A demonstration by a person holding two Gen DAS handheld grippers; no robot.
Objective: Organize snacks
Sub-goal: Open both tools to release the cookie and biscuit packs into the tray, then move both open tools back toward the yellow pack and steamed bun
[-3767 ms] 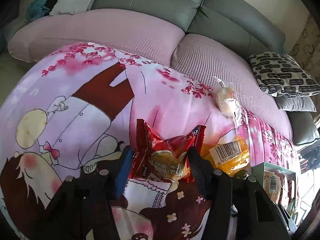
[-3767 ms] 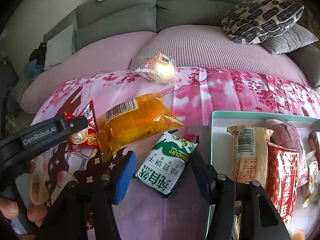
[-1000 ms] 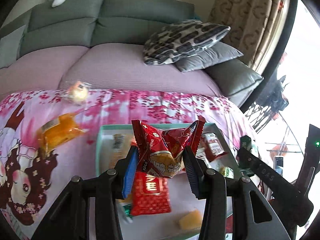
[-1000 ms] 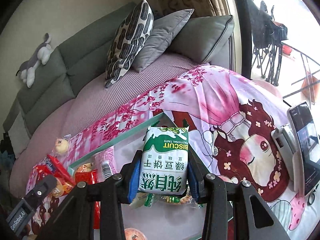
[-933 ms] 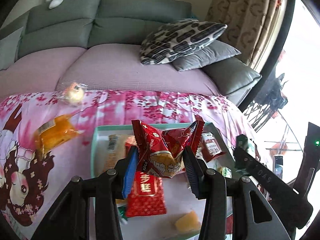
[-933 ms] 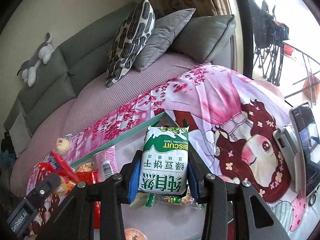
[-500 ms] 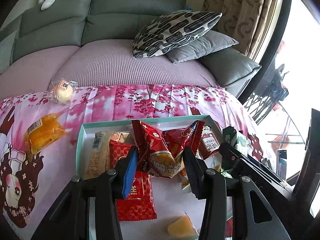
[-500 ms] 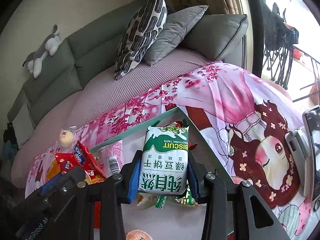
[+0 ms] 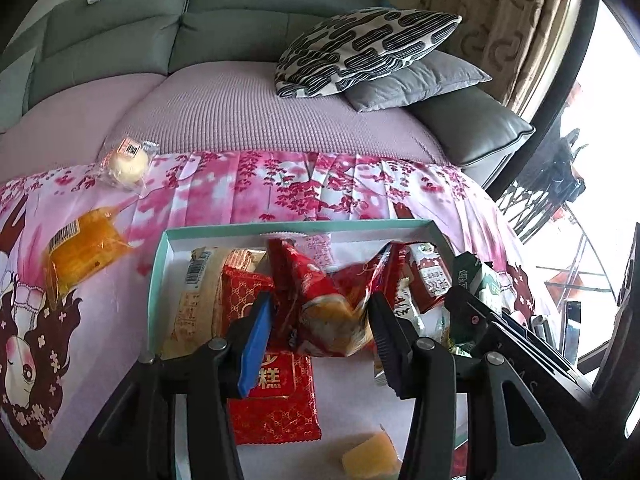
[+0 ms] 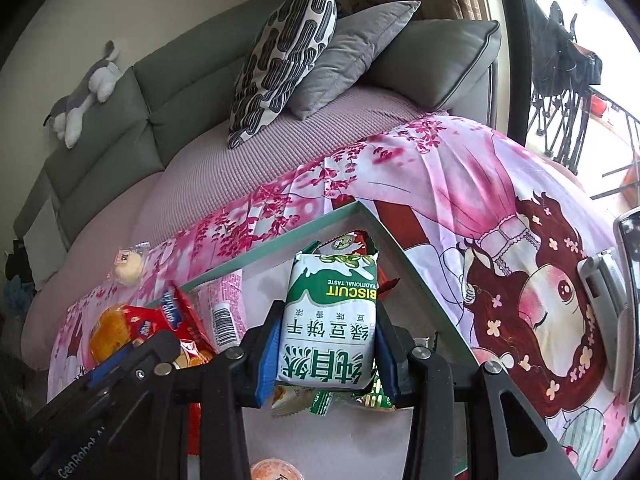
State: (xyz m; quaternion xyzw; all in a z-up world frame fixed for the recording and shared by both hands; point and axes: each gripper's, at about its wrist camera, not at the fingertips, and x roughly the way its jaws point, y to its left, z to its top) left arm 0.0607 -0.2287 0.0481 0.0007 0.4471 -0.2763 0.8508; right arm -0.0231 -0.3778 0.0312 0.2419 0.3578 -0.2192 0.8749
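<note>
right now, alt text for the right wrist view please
The right hand-held gripper grips a green and white biscuit packet above a teal-rimmed snack tray on a pink cartoon cloth. Behind is a grey sofa with cushions.

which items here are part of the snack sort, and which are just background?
In the job:
- red snack bag at the left tongs
- green biscuit pack in the right tongs
- teal tray
- orange packet and round cake, outside the tray

Lying about:
- patterned cushion
- grey cushion
- plush toy
- phone
</note>
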